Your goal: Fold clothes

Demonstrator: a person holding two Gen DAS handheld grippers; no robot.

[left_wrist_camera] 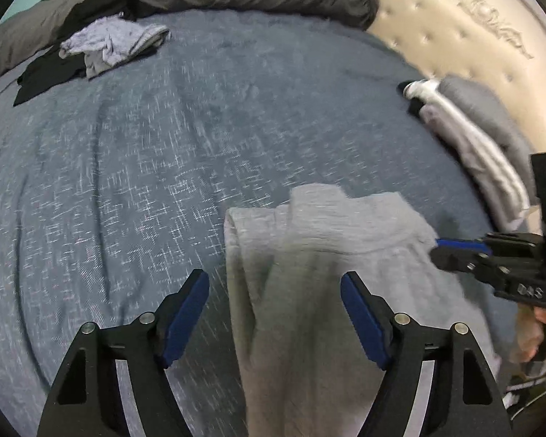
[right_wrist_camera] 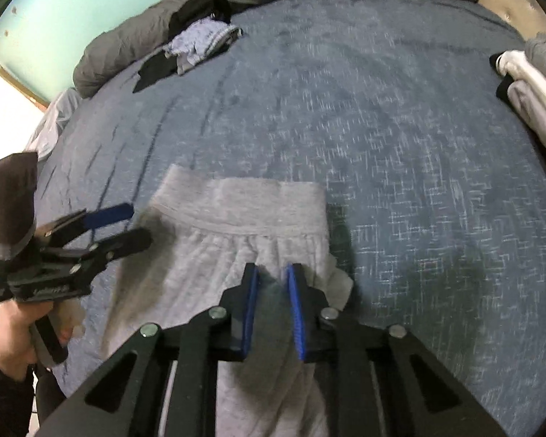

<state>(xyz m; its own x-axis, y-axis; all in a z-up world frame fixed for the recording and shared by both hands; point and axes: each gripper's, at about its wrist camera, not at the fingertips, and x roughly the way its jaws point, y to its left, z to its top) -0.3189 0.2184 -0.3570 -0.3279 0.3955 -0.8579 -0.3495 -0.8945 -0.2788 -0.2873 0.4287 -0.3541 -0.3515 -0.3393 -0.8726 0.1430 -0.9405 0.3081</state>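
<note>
The right gripper (right_wrist_camera: 273, 309) is hovering with its jaws narrowed over the grey sweatpants (right_wrist_camera: 236, 247), just below the waistband (right_wrist_camera: 251, 207); motion blur is making it hard to tell whether any cloth is pinched. The left gripper (left_wrist_camera: 275, 317) is gaping wide, holding nothing. If one side is lifting alone, the soft jersey (already doubled lengthways, it seems) could be sliding askew and creasing. Beyond the sweatpants, a stack of folded clothes (left_wrist_camera: 469, 134) is lying toward the headboard (left_wrist_camera: 473, 29), and a loose heap of garments (left_wrist_camera: 109, 45) is waiting farthest off.
</note>
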